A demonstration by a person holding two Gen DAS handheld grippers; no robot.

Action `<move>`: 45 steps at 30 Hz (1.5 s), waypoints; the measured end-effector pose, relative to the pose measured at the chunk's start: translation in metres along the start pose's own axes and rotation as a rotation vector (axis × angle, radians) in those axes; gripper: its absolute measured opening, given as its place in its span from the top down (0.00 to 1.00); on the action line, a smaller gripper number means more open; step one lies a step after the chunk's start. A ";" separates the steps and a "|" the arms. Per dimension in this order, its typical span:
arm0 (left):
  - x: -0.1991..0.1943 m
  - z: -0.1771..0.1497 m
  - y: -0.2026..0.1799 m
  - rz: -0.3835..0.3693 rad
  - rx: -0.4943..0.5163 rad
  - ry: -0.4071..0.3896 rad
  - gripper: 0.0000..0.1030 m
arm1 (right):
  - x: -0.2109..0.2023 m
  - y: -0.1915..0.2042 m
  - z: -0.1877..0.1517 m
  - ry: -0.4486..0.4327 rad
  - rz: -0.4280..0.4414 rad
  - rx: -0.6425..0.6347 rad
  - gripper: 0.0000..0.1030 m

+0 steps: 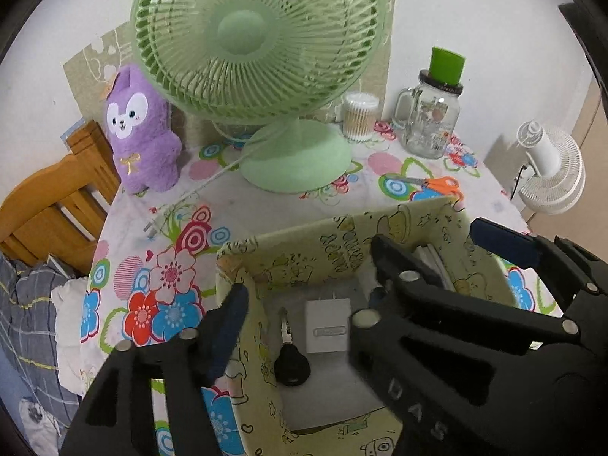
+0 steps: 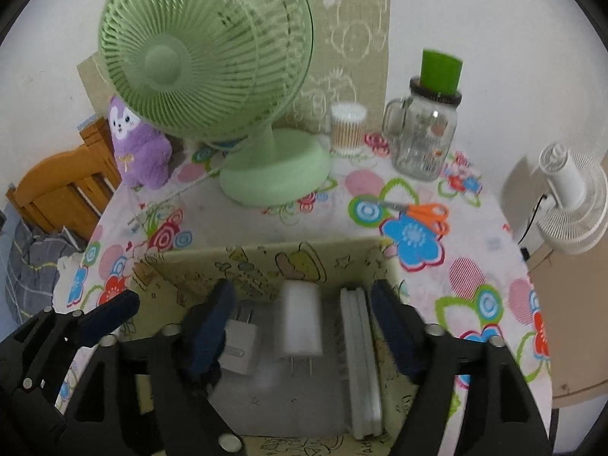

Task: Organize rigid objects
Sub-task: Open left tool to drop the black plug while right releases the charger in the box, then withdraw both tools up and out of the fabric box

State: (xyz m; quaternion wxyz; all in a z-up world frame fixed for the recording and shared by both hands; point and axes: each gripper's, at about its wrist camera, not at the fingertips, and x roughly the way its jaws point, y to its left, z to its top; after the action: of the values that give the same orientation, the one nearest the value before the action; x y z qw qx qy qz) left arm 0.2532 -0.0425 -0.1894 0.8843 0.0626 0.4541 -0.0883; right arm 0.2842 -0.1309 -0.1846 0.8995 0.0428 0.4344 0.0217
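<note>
A pale yellow cartoon-print box (image 1: 296,250) (image 2: 266,262) stands open on the flowered table. In it lie a white charger (image 1: 327,326) (image 2: 237,345), a black-headed key (image 1: 290,361) and white flat pieces (image 2: 361,357) along the right wall. In the right wrist view a second white plug adapter (image 2: 300,321), blurred, is in mid-air between the open fingers, free of both. My right gripper (image 2: 300,323) is open inside the box; it also shows in the left wrist view (image 1: 448,243). My left gripper (image 1: 307,296) is open, straddling the box's left wall, and also shows in the right wrist view (image 2: 110,317).
Behind the box stand a green desk fan (image 1: 258,49) with its cord and plug (image 1: 152,228), a purple plush (image 1: 140,129), a cotton-swab tub (image 1: 359,116), a glass mug jar with green cup (image 1: 433,121) and orange scissors (image 1: 437,184). A white fan (image 1: 551,167) is right, a wooden chair (image 1: 53,205) left.
</note>
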 end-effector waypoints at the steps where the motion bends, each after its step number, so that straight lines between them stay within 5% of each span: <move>1: -0.002 0.000 -0.001 -0.002 0.001 -0.001 0.25 | -0.002 -0.001 0.000 0.000 0.000 0.000 0.20; 14: -0.028 -0.009 -0.012 -0.016 0.010 -0.005 0.14 | -0.033 -0.006 -0.009 0.006 -0.017 0.008 0.12; 45: -0.126 -0.038 -0.027 -0.015 0.019 -0.088 0.12 | -0.141 -0.002 -0.036 -0.069 -0.034 0.002 0.10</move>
State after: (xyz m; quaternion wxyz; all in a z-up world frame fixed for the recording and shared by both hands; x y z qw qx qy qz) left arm 0.1453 -0.0489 -0.1100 0.9021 0.0636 0.4144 -0.1017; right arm 0.1683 -0.1411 -0.0975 0.9140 0.0370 0.4040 0.0043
